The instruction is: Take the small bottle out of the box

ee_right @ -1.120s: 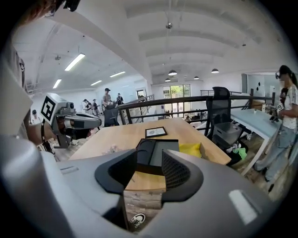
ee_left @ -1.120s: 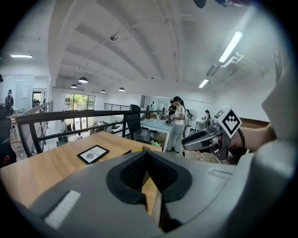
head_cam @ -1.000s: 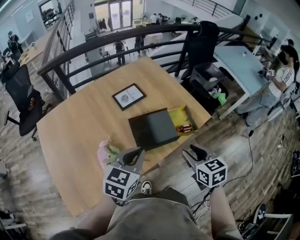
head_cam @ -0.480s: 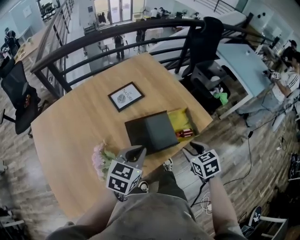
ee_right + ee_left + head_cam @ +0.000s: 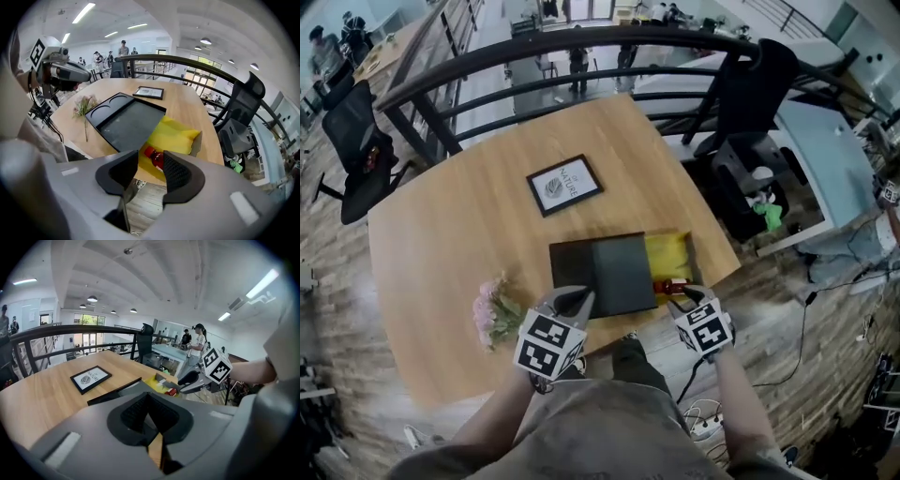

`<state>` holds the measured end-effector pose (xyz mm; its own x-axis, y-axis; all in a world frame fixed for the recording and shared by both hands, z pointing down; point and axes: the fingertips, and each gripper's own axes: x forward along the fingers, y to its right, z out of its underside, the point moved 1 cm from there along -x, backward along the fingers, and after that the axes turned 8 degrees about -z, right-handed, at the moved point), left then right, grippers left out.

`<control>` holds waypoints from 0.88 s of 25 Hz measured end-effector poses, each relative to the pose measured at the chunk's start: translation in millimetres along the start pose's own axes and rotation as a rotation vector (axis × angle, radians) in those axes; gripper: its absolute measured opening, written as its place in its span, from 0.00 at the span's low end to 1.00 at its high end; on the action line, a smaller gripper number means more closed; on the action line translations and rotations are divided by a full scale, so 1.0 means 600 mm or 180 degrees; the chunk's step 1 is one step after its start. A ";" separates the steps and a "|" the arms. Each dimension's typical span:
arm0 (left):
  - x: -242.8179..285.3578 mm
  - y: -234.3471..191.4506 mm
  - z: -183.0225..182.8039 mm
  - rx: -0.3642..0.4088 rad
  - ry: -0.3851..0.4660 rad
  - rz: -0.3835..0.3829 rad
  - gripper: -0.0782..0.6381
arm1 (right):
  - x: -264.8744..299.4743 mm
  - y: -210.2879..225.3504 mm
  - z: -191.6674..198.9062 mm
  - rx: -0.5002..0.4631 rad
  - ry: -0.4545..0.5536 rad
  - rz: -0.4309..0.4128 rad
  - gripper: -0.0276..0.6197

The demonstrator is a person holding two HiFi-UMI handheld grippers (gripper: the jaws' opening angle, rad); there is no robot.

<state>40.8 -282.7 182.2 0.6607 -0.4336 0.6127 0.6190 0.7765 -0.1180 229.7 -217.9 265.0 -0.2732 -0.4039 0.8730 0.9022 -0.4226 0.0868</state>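
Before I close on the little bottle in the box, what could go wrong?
The bottle lies on its side, so it may roll away from the open right gripper. The black lid sits right beside it; a jaw could catch it. The box is at the table edge and could be nudged off.

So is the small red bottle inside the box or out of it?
Inside. The small bottle lies on its side on the yellow lining of the box; the right gripper hovers by it, jaws open.

Grey hand-held grippers (image 5: 572, 300) (image 5: 685, 294) carry black-and-white marker cubes (image 5: 548, 345) (image 5: 705, 328).
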 end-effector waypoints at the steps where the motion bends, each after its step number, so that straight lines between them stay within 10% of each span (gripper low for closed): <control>1: 0.009 0.000 0.000 -0.0036 -0.0026 -0.0040 0.11 | 0.009 0.008 0.002 -0.0064 -0.0056 -0.0056 0.27; 22: 0.108 0.026 -0.023 -0.0667 -0.0259 -0.0946 0.11 | 0.121 0.090 0.065 -0.1676 -0.0922 -0.0982 0.33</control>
<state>99.2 -304.9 209.0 0.4085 -0.5817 0.7034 0.8577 0.5082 -0.0779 271.5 -238.5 351.6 -0.3256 0.0015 0.9455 0.4939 -0.8524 0.1714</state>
